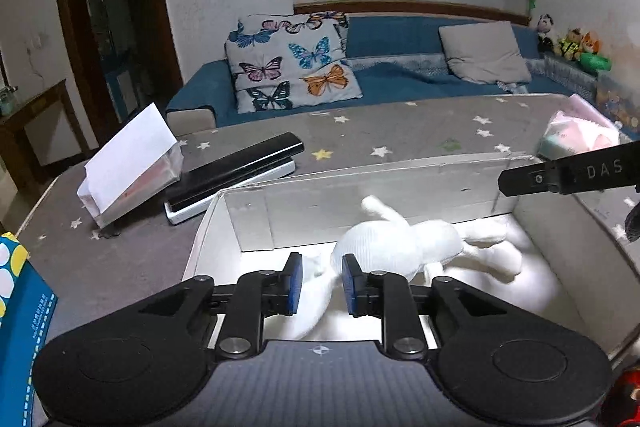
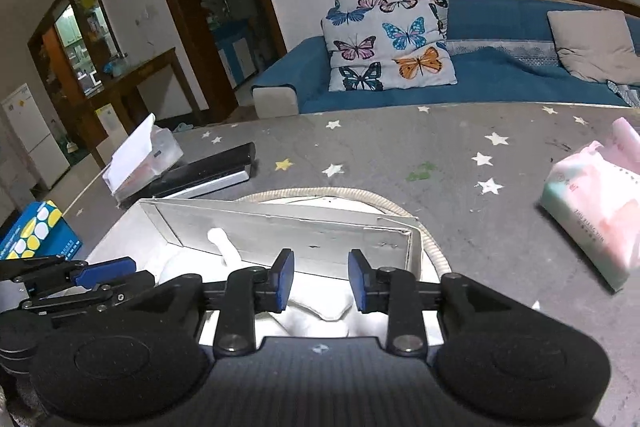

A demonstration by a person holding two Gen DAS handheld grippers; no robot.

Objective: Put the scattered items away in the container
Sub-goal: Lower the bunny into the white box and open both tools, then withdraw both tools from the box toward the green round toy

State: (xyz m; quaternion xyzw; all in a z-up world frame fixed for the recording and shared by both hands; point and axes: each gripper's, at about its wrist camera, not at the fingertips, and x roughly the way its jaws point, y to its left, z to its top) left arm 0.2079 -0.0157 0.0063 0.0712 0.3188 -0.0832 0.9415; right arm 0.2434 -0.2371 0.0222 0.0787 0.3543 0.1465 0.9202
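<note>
A white cardboard box (image 1: 400, 183) stands on the grey star-patterned table (image 1: 360, 131). White socks (image 1: 396, 247) lie in a heap inside it. My left gripper (image 1: 320, 279) is open and empty, over the box's near left part, just above the socks. My right gripper (image 2: 320, 279) is open and empty, over the box's (image 2: 280, 223) right end, with white socks (image 2: 324, 307) below it. The right gripper's finger (image 1: 560, 175) shows at the right in the left wrist view. The left gripper (image 2: 104, 273) shows at the left in the right wrist view.
A pink and green tissue pack (image 2: 596, 203) lies on the table at the right. A black and white flat box (image 1: 236, 175) and a clear case with white paper (image 1: 132, 167) lie at the left. A blue box (image 2: 36, 231) stands at the near left. A blue sofa (image 1: 400, 79) is behind.
</note>
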